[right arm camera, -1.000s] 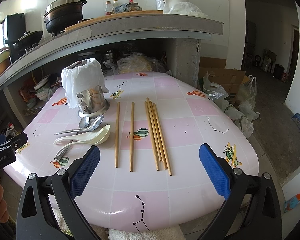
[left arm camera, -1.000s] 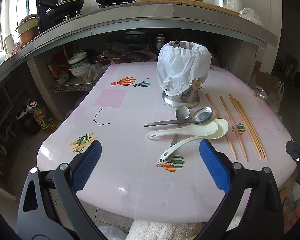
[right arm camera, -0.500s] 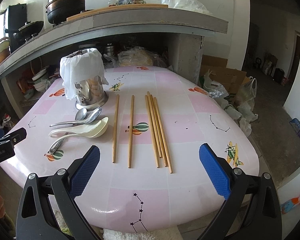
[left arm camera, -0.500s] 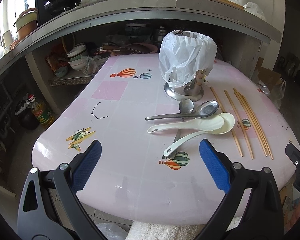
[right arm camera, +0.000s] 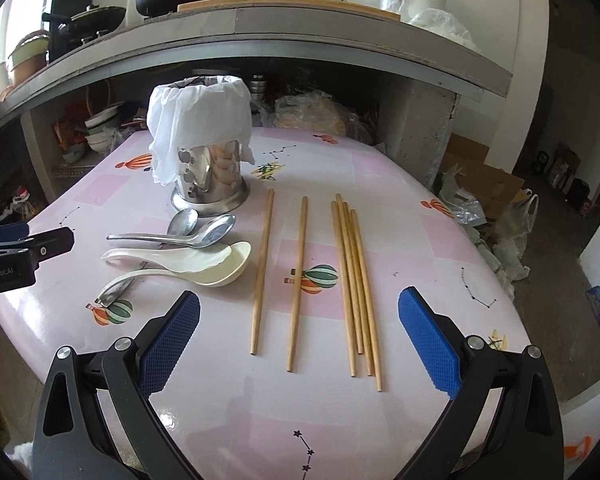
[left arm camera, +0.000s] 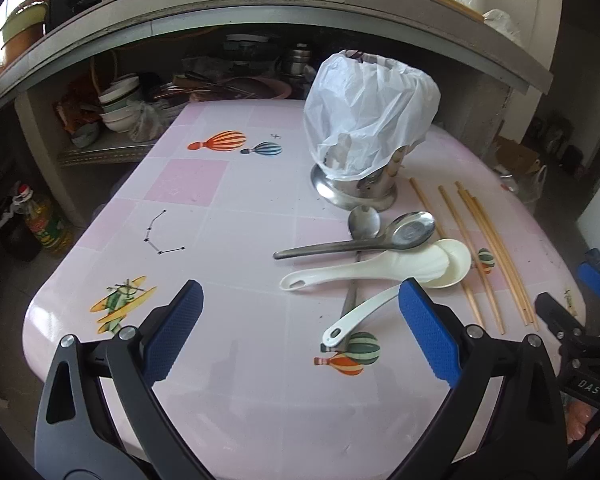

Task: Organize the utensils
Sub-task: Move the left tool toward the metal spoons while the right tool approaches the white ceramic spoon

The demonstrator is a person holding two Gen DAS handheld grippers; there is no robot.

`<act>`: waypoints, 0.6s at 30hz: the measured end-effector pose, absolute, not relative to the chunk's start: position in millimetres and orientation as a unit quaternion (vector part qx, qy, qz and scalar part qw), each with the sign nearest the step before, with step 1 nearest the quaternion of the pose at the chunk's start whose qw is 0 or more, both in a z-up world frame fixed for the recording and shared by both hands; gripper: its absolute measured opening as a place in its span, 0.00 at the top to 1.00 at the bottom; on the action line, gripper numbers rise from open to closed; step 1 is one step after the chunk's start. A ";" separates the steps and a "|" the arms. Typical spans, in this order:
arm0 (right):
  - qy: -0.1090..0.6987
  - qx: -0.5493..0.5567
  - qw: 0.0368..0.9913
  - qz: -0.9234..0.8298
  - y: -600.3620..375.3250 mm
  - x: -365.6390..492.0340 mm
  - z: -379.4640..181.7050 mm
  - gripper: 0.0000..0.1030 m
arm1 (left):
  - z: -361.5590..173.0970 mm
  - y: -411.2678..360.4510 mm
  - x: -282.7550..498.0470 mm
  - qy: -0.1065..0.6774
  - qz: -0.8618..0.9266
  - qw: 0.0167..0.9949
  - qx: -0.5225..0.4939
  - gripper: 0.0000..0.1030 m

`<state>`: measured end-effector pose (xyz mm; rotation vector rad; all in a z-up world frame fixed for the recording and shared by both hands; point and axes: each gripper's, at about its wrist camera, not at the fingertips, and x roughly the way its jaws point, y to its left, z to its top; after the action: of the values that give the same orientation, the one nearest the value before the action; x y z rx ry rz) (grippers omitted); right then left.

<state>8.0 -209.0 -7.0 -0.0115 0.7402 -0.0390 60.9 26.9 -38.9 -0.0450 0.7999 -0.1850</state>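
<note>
Left gripper (left arm camera: 298,330) jaws wide apart, empty, above pink table (left arm camera: 228,392), right gripper (right arm camera: 298,334) likewise spread, spoons (right arm camera: 188,254) piled beside chopsticks (right arm camera: 354,288), metal holder (right arm camera: 208,178) with plastic bag behind.

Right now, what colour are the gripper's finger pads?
Blue pads, black frame; clearest in the right wrist view.

The near left of the table (left arm camera: 228,376) lies bare. Farther right, the spoons (left arm camera: 380,264), chopsticks (right arm camera: 352,280) and bag-covered holder (right arm camera: 204,160) block the way.
</note>
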 end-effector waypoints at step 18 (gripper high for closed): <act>0.364 0.095 0.922 0.089 -224.2 68.9 -15.6 0.07 | -50.0 12.3 112.1 0.399 -0.178 0.897 -0.072 0.08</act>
<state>68.9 -224.2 -15.6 0.1954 0.7481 0.1820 112.1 12.3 -50.0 -0.1494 0.8266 -0.3695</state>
